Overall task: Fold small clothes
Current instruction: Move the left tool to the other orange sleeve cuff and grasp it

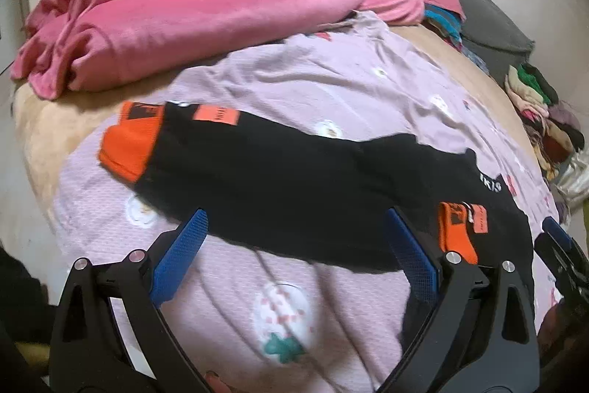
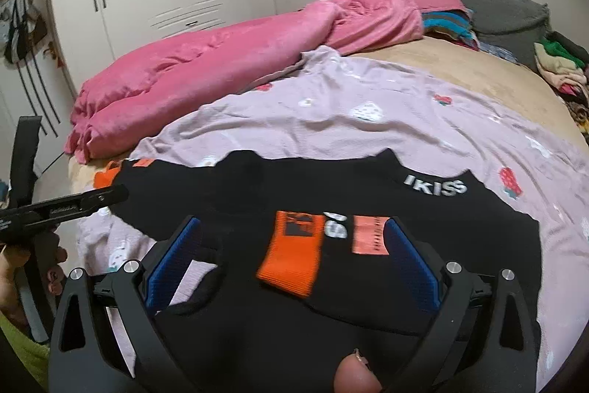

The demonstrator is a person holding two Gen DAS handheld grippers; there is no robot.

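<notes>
Black knit garment with orange cuffs and white lettering (image 2: 331, 194) lies spread flat on the lilac strawberry-print sheet (image 1: 331, 87) near the edge of the bed, presumably laid out so its sleeves can be folded inward; one orange cuff (image 2: 291, 253) already rests across its middle. Both tools hang over it with nothing gripped: the left gripper (image 1: 294, 238) stands wide open over the near hem, the right gripper (image 2: 291, 245) equally wide, straddling that cuff (pads apart from the cloth). Far left, the crumpled pink plush blanket (image 1: 176, 2) is pushed aside, likely for room.
</notes>
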